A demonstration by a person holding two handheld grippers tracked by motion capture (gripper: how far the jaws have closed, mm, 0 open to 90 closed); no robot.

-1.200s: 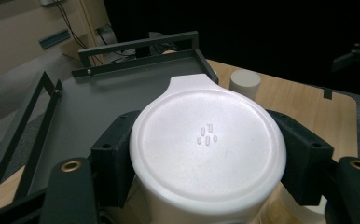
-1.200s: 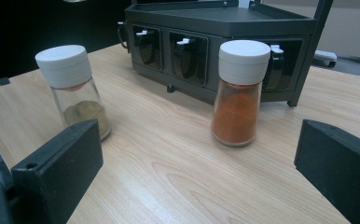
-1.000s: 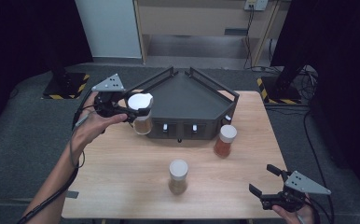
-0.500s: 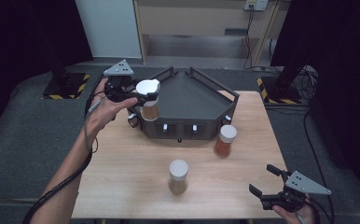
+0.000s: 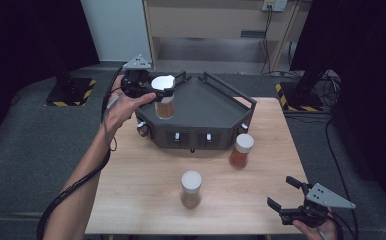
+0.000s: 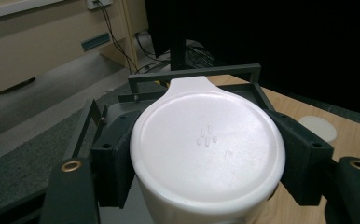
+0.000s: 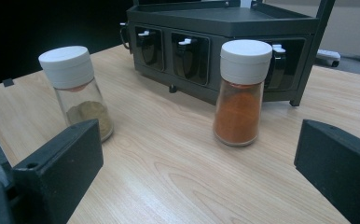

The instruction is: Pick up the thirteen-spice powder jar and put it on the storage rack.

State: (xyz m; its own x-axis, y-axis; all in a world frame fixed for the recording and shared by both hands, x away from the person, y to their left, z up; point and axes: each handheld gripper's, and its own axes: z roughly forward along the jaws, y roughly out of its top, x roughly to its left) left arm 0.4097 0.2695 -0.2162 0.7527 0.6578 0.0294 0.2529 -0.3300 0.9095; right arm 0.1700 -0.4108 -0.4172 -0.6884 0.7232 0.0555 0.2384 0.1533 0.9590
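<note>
High view, we list: left gripper (image 5: pixel 157 89) clamped on spice jar (image 5: pixel 164 102) above rack (image 5: pixel 208 107); right gripper (image 5: pixel 287 195) spread wide.

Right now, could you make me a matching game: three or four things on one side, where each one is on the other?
1. held jar
2. orange jar
3. tan jar
4. right tool

a. table's near right corner
b. middle of the table
c. in the left tool, over the rack
d. just right of the rack's front

Pairs: 1-c, 2-d, 3-b, 4-a
</note>
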